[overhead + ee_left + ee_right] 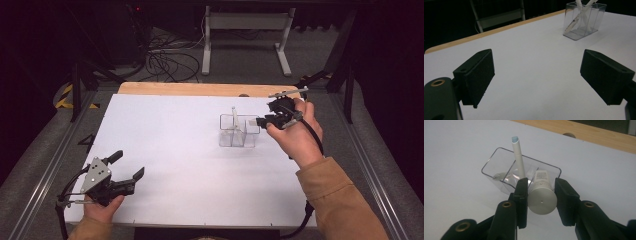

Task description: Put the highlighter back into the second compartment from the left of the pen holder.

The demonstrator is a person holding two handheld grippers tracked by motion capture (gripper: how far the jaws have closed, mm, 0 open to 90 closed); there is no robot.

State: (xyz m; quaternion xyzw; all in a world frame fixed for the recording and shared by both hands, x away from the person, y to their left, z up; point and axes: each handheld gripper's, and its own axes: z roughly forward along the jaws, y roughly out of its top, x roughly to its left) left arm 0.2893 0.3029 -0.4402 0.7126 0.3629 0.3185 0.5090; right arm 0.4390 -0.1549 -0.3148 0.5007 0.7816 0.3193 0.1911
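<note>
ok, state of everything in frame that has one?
left gripper: open, nothing between the jaws, low over the table.
right gripper: shut on the tube.
tube: capped, tilted, its far end in the organizer.
white stick: leaning in the organizer.
clear organizer: upright on the table.

Left claw (129, 165): black body, flat black padded jaws, grey three-cornered plate with screws, trailing black cable. Right claw (541, 192): black, brass-ringed screw holes, black cable. Person: tan long sleeves (340, 200).

One clear compartment holder (499, 167), one white tube (541, 195), two white sticks (518, 160), two claws (125, 167)
</note>
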